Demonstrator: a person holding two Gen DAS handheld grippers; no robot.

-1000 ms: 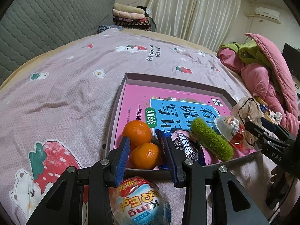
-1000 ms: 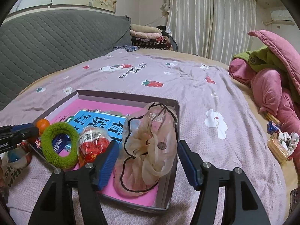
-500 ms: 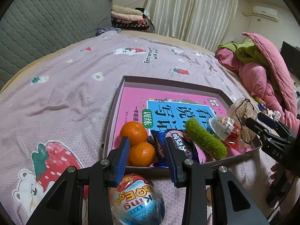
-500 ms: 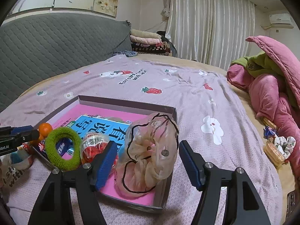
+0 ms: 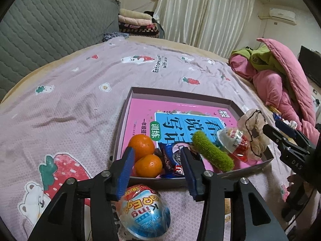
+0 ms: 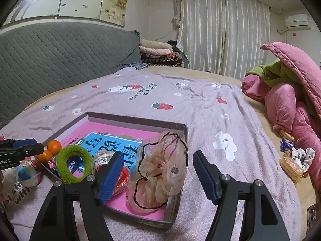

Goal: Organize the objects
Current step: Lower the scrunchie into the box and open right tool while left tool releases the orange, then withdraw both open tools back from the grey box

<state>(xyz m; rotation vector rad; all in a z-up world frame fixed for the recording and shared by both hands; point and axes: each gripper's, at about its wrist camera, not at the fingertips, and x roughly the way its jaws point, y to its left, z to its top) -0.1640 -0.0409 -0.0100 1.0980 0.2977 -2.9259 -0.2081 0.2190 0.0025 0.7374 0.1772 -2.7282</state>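
Note:
A shallow box (image 5: 181, 92) (image 6: 138, 121) lies on the bed, lined with a pink book. In it are two oranges (image 5: 141, 144), a blue snack packet (image 5: 170, 158), a green hair ring (image 5: 212, 153) (image 6: 73, 165), a red-and-clear toy egg (image 5: 233, 140) and a beige sheer scrunchie (image 6: 162, 170). A blue-and-red King egg (image 5: 144, 210) lies on the sheet outside the box's near wall, below my open left gripper (image 5: 157, 172). My right gripper (image 6: 158, 176) is open above the scrunchie, not touching it.
Pink and green bedding (image 6: 289, 92) is heaped at the right. Snacks and a white scrunchie (image 6: 295, 160) lie on the bed's right edge. A grey padded headboard (image 6: 50, 56) and folded blankets (image 6: 158, 52) stand behind.
Both grippers have pulled back and up from the box. The scrunchie stays in the box corner, free of the right gripper. The King egg stays on the sheet.

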